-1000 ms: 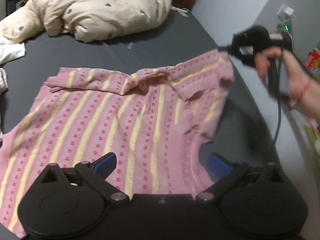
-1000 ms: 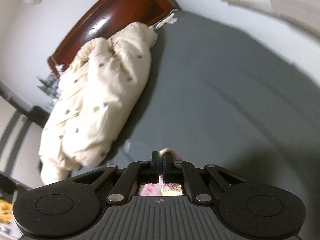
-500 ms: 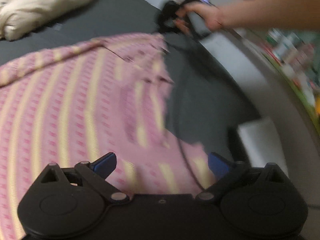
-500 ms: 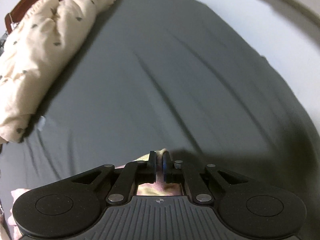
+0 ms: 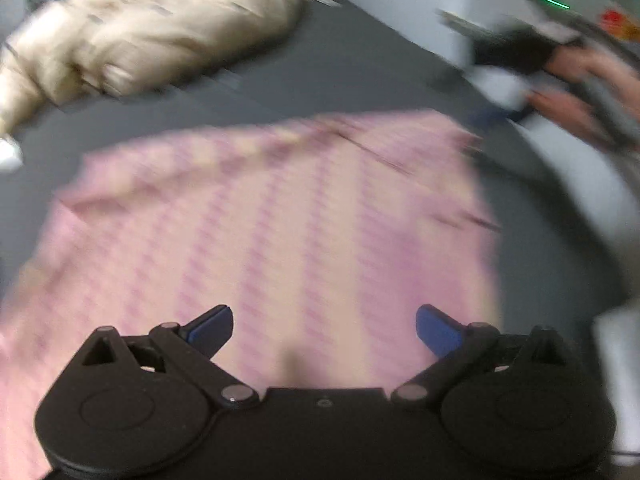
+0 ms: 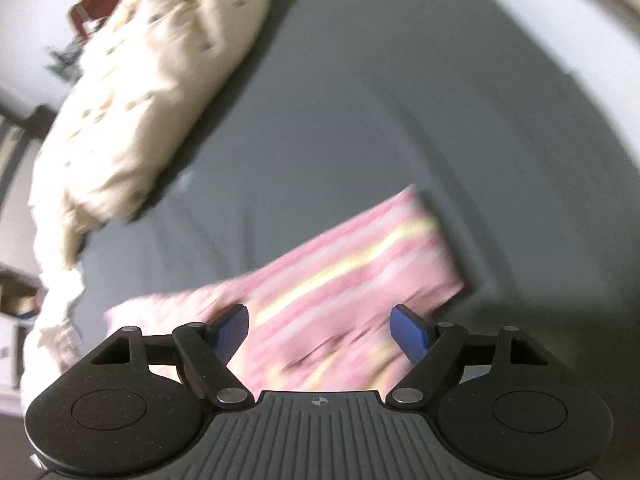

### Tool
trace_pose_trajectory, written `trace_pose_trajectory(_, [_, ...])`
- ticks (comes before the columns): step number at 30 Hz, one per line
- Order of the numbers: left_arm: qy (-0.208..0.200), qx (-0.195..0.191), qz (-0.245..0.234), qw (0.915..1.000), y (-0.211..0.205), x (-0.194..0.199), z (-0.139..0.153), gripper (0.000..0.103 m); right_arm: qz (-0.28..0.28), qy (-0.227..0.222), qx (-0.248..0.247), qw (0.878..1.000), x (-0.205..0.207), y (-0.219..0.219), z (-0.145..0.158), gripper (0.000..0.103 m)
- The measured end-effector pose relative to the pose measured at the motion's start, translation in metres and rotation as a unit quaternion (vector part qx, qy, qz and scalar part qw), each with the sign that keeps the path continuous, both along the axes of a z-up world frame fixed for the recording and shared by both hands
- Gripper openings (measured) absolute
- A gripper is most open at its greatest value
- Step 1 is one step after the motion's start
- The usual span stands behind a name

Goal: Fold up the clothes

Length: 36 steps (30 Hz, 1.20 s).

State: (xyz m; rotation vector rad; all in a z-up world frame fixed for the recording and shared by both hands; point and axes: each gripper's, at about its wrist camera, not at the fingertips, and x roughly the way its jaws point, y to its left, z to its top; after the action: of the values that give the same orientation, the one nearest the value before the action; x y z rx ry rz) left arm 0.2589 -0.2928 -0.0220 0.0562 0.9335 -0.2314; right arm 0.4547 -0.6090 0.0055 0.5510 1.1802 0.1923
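Note:
A pink sweater with yellow stripes (image 5: 280,220) lies spread flat on the dark grey bed. My left gripper (image 5: 324,330) hovers over its near part, open, with nothing between the blue pads. In the right wrist view the sweater's corner (image 6: 352,272) lies on the sheet just beyond my right gripper (image 6: 320,332), which is open and holds nothing. The left wrist view also catches the right gripper (image 5: 516,52) at the upper right, blurred, in a person's hand (image 5: 580,92), off the sweater's far right corner.
A cream duvet (image 5: 152,28) is bunched at the head of the bed; the same duvet (image 6: 152,80) fills the left of the right wrist view. Bare grey sheet (image 6: 400,100) lies beyond the sweater. A white wall runs along the bed's right edge.
The right gripper was shut on the sweater's corner, carried it outward, and has now opened and let go. The sweater lies flatter. The left gripper swung over it, staying open.

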Motion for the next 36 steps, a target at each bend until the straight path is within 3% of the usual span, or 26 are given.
trace_pose_trajectory(2, [-0.025,0.063,0.012,0.9976,0.027,0.033,0.003,0.099,0.007,0.007,0.024,1.000,-0.012,0.012,-0.001,0.078])
trace_pose_trajectory(4, [-0.046,0.144,0.004,0.9885,0.055,0.063,-0.001,0.098,0.015,0.015,0.049,0.999,-0.024,0.025,-0.002,0.078])
trace_pose_trajectory(5, [-0.049,0.183,-0.015,0.9818,0.064,0.076,-0.004,0.098,0.019,0.018,0.061,0.998,-0.030,0.031,-0.003,0.078])
trace_pose_trajectory(7, [-0.044,0.267,-0.075,0.9596,0.077,0.097,-0.018,0.097,0.026,0.026,0.085,0.996,-0.043,0.043,-0.004,0.078])
trace_pose_trajectory(10, [-0.038,0.305,-0.166,0.9368,0.092,0.111,-0.031,0.088,0.032,0.035,0.102,0.994,-0.063,0.055,-0.006,0.078])
trace_pose_trajectory(12, [-0.021,0.283,-0.199,0.9378,0.100,0.121,-0.037,0.073,0.031,0.041,0.111,0.992,-0.079,0.060,-0.008,0.078])
trace_pose_trajectory(14, [0.004,0.214,-0.192,0.9579,0.114,0.136,-0.032,0.071,0.024,0.049,0.125,0.991,-0.092,0.063,-0.014,0.078])
trace_pose_trajectory(17, [0.015,0.129,-0.167,0.9774,0.129,0.154,-0.024,0.071,0.005,0.066,0.152,0.986,-0.124,0.065,-0.018,0.078])
trace_pose_trajectory(22, [0.046,0.095,-0.159,0.9816,0.141,0.183,-0.028,0.068,-0.044,0.102,0.187,0.976,-0.168,0.073,-0.028,0.078])
trace_pose_trajectory(24, [0.064,0.082,-0.163,0.9810,0.147,0.197,-0.032,0.050,-0.066,0.112,0.201,0.971,-0.183,0.075,-0.029,0.078])
trace_pose_trajectory(27, [0.084,0.084,-0.187,0.9752,0.147,0.207,-0.041,0.046,-0.088,0.118,0.214,0.966,-0.197,0.079,-0.032,0.078])
trace_pose_trajectory(28, [0.087,0.092,-0.203,0.9710,0.145,0.208,-0.044,0.045,-0.094,0.119,0.216,0.964,-0.201,0.080,-0.033,0.078])
trace_pose_trajectory(30, [0.092,0.102,-0.239,0.9611,0.141,0.207,-0.048,0.030,-0.105,0.121,0.219,0.962,-0.205,0.083,-0.034,0.078])
trace_pose_trajectory(36, [0.069,0.144,-0.312,0.9366,0.131,0.194,-0.038,0.018,-0.116,0.122,0.220,0.961,-0.209,0.092,-0.035,0.078])
